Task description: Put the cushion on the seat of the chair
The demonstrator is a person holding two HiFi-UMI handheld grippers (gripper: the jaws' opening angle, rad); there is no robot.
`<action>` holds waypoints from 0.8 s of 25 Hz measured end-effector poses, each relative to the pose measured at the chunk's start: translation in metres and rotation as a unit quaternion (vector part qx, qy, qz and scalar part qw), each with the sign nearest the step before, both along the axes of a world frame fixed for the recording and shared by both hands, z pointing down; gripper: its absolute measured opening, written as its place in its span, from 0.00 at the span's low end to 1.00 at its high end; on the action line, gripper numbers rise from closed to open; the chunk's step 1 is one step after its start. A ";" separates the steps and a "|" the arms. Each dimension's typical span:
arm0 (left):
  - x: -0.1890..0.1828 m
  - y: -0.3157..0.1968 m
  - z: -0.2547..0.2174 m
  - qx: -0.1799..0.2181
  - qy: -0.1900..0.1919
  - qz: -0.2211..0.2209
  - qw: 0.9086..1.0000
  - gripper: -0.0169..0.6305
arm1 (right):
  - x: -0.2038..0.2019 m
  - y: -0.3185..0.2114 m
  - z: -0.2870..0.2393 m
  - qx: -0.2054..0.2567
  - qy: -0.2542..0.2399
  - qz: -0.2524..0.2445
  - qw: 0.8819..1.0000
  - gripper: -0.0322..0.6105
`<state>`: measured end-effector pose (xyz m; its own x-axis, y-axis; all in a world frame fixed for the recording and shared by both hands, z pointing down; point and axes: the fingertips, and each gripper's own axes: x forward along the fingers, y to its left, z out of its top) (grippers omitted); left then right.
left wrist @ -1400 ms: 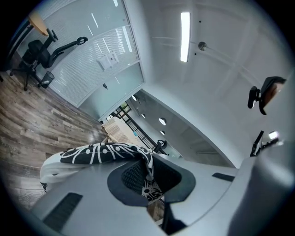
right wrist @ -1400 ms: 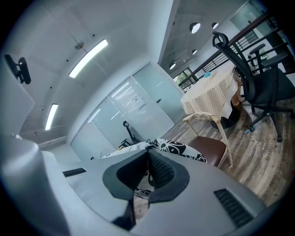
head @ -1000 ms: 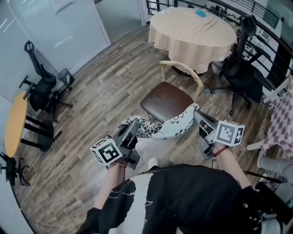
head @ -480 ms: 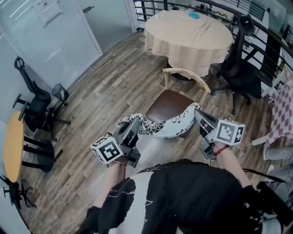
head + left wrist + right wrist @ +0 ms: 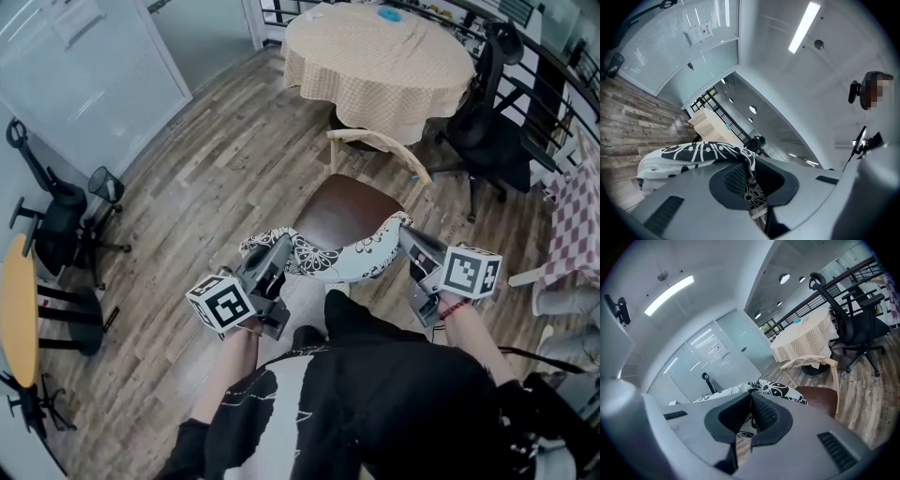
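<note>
White black-flowered fabric cushion [image 5: 333, 261], seemingly soft, light and sagging, hangs pinched by its corners in left tongs [image 5: 279, 248] at 9 o'clock and right tongs [image 5: 406, 234] at 3, over the near edge of the brown-seated wooden chair [image 5: 349, 208] at 12.

The head view looks steeply down from head height onto the chair [image 5: 347, 211] just ahead. Each gripper view sits close behind its own jaws, facing out across the room; all three share the cushion [image 5: 342, 264] and the far round table [image 5: 375, 56].
</note>
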<state>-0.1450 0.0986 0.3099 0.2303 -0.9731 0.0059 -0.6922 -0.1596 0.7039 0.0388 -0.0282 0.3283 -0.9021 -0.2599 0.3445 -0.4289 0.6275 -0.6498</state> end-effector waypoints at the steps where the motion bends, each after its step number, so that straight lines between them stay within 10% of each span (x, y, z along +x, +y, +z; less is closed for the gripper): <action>1: -0.001 -0.004 0.004 -0.003 0.001 0.004 1.000 0.08 | -0.003 -0.004 0.003 -0.002 0.000 0.002 1.000 0.08; 20: -0.080 -0.189 0.037 -0.073 -0.012 0.047 0.996 0.08 | -0.079 -0.177 0.050 -0.052 -0.005 0.038 0.998 0.08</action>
